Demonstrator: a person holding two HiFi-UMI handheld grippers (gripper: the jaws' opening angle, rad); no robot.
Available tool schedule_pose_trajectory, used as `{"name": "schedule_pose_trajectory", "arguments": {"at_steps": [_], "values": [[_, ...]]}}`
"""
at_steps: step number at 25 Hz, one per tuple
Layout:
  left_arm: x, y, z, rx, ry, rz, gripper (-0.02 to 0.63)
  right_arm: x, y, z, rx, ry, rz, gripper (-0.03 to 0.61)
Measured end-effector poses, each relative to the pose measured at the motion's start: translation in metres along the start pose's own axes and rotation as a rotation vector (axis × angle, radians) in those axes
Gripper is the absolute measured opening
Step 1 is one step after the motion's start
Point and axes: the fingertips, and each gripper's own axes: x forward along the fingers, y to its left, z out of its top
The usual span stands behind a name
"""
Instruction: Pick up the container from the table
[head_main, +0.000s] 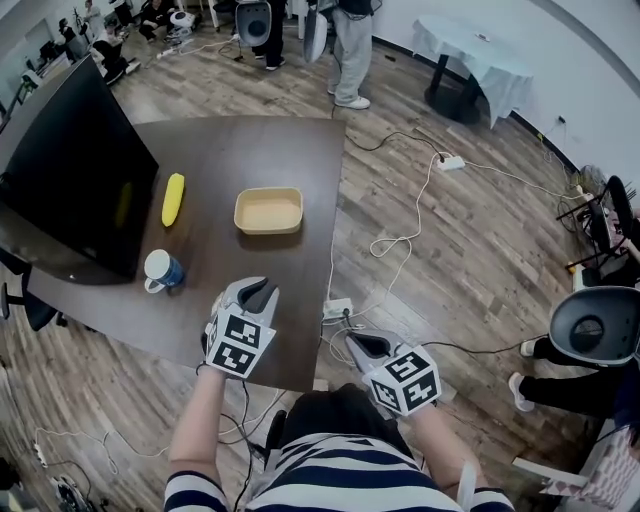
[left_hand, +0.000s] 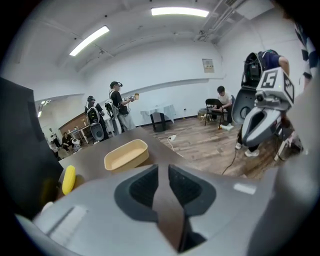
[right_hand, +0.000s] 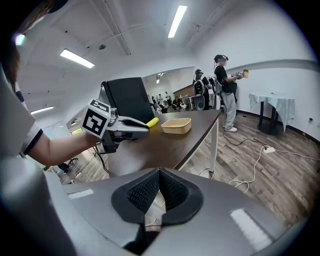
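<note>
Your left gripper hovers over the near part of the dark brown table, pointing toward the far side. In the left gripper view its jaws stand a narrow slit apart, with only the tabletop showing through the gap and nothing held.

Your right gripper is off the table's near right corner, over the wood floor and a tangle of white cable. In the right gripper view its jaws are pressed together at the tips and are empty.

The tan rectangular container sits open side up on the table, ahead of your left gripper and well apart from it, near the table's right edge. Neither gripper touches it.

To its left lies a yellow banana, apart from the container. Nearer you and left of your left gripper stands a blue and white mug. A large black monitor fills the table's left side.
</note>
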Motion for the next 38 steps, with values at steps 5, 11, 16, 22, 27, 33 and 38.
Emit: {"name": "schedule_pose_trajectory", "arguments": {"at_steps": [5, 11, 16, 22, 27, 33, 38], "values": [[0.030, 0.016, 0.001, 0.092, 0.032, -0.018, 0.000, 0.019, -0.010, 0.014, 0.022, -0.002, -0.001, -0.005], [0.067, 0.048, 0.002, 0.236, 0.084, 0.008, 0.000, 0.042, -0.011, 0.024, 0.008, 0.021, 0.011, -0.005], [0.089, 0.062, 0.002, 0.349, 0.120, 0.017, 0.000, 0.055, -0.006, 0.022, -0.004, 0.046, 0.033, -0.005], [0.110, 0.074, 0.002, 0.435, 0.132, 0.017, 0.000, 0.076, -0.009, 0.019, 0.000, 0.067, 0.039, -0.005], [0.122, 0.086, 0.001, 0.486, 0.154, -0.004, 0.000, 0.090, -0.010, 0.021, -0.011, 0.082, 0.044, -0.005], [0.134, 0.099, -0.007, 0.509, 0.164, -0.053, 0.000, 0.104, -0.008, 0.022, -0.009, 0.102, 0.053, -0.005], [0.138, 0.102, -0.008, 0.519, 0.150, -0.088, 0.000, 0.109, -0.006, 0.016, -0.004, 0.123, 0.068, -0.005]]}}
